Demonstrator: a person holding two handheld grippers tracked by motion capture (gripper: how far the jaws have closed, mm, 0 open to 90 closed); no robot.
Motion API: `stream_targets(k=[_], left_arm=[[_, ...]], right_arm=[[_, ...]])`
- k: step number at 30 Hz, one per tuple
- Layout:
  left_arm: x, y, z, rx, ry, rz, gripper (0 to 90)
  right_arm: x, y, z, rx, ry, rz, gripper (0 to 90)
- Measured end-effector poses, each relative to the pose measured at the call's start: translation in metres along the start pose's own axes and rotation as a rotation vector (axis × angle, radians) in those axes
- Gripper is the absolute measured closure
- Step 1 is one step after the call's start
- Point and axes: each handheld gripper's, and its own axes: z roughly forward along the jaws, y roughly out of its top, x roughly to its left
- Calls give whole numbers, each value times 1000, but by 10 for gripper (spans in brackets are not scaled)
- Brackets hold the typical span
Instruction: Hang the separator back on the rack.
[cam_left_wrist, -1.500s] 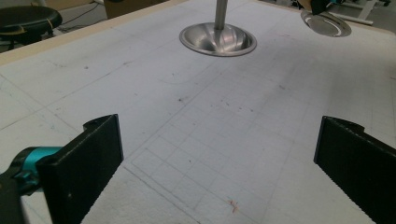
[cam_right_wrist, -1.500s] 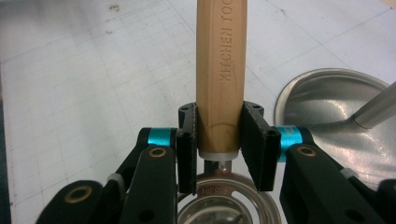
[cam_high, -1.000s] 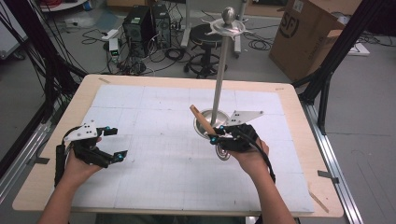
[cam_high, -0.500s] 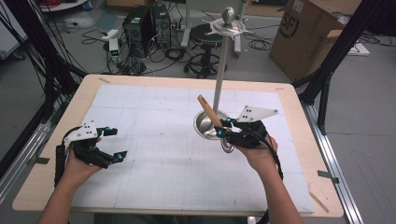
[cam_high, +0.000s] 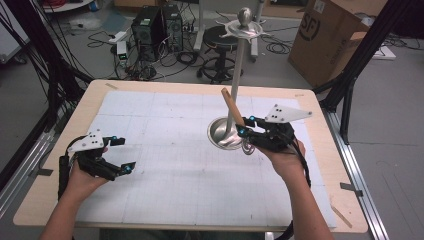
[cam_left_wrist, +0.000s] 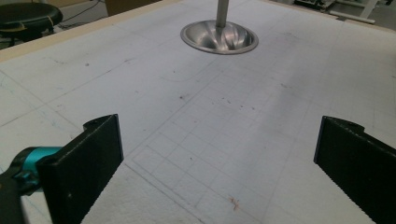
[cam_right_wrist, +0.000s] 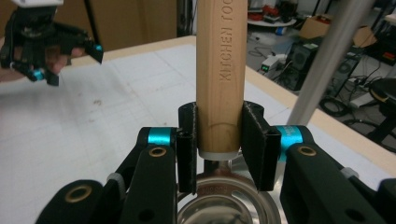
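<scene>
Handle (cam_right_wrist: 219, 70) cut off by the top edge of the right gripper view; lettering ending mid-word there. Tool's metal end (cam_right_wrist: 224, 205) largely hidden behind the right gripper (cam_right_wrist: 219, 140). Pole (cam_left_wrist: 222, 9) cropped at top centre of the left gripper view.

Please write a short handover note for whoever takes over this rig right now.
Right gripper: shut on the wooden handle of a kitchen utensil, lifted beside the metal stand, above its round base.
Left gripper: open, holding nothing, near the table's left edge.
Done: utensil picked up.
Left: probably hanging it on the stand's top; the utensil's metal end is barely visible, so check it first.
</scene>
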Motion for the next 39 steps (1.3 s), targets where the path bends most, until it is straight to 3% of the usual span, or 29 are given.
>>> stream_targets(k=[9, 21, 39], left_arm=[[0, 0, 0, 1, -1, -1, 19], [-1, 0, 1, 6, -3, -2, 19], [-1, -1, 2, 11, -6, 0, 18]], right_arm=[[-14, 14, -19, -49, -62, 36, 687], [-33, 20, -36, -109, -96, 79, 687], [-55, 44, -55, -179, -164, 113, 686]])
